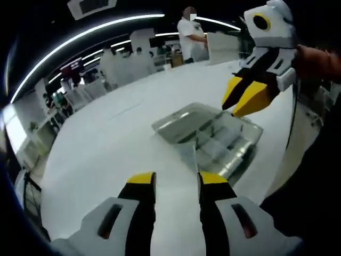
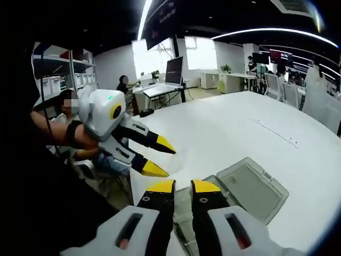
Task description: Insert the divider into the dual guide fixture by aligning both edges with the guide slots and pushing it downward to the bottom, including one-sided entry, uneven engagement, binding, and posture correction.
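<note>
A clear plastic guide fixture [image 1: 213,133] lies on the white table [image 1: 117,138], with several ribbed compartments and a flat lid-like half. A thin clear piece [image 1: 186,153] lies at its near edge; I cannot tell if it is the divider. My left gripper [image 1: 177,178] is open just short of that edge, holding nothing. My right gripper [image 1: 230,110] hovers above the fixture's right side, its yellow tips a narrow gap apart with nothing visible between them. In the right gripper view, the right gripper [image 2: 183,186] points down at the fixture [image 2: 250,186], and the left gripper [image 2: 170,161] is open beside it.
A person in a white shirt [image 1: 189,32] stands beyond the table's far edge. Another person [image 2: 125,85] sits at a desk with a monitor [image 2: 175,70]. Shelves [image 2: 58,74] stand on the left and white chairs [image 2: 290,90] line the far side. The table's right edge [image 1: 298,138] runs close to the fixture.
</note>
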`<state>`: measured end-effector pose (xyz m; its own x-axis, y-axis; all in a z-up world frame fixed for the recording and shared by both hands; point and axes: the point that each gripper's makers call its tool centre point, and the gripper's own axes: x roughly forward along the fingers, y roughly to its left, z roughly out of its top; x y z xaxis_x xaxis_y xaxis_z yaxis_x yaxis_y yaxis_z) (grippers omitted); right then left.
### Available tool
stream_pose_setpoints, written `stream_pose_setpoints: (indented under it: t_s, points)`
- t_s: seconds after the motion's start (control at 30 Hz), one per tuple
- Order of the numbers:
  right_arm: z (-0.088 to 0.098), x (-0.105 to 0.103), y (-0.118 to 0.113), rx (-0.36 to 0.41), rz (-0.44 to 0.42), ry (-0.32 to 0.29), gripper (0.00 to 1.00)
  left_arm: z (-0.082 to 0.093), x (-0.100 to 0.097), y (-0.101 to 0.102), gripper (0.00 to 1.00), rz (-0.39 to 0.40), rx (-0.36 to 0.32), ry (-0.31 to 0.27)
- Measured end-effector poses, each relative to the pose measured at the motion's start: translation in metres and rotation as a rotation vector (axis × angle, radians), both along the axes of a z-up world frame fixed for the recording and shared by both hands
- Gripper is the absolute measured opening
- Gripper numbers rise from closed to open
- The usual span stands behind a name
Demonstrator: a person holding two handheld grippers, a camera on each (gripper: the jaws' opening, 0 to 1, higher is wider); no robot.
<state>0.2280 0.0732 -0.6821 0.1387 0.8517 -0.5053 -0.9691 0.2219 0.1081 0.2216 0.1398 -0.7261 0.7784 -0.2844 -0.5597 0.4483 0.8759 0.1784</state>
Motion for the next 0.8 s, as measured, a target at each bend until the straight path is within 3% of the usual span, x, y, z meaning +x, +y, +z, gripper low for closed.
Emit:
stream_pose_setpoints:
  t_s: [0.4, 0.8]
  points:
    - [-0.003, 0.0, 0.004, 0.023, -0.019, 0.071, 0.06, 0.01, -0.005, -0.023, 0.29, -0.084, 0.089, -0.086]
    - [-0.012, 0.0, 0.005, 0.021, -0.028, 0.137, 0.06, 0.021, -0.006, -0.045, 0.29, -0.153, 0.078, -0.163]
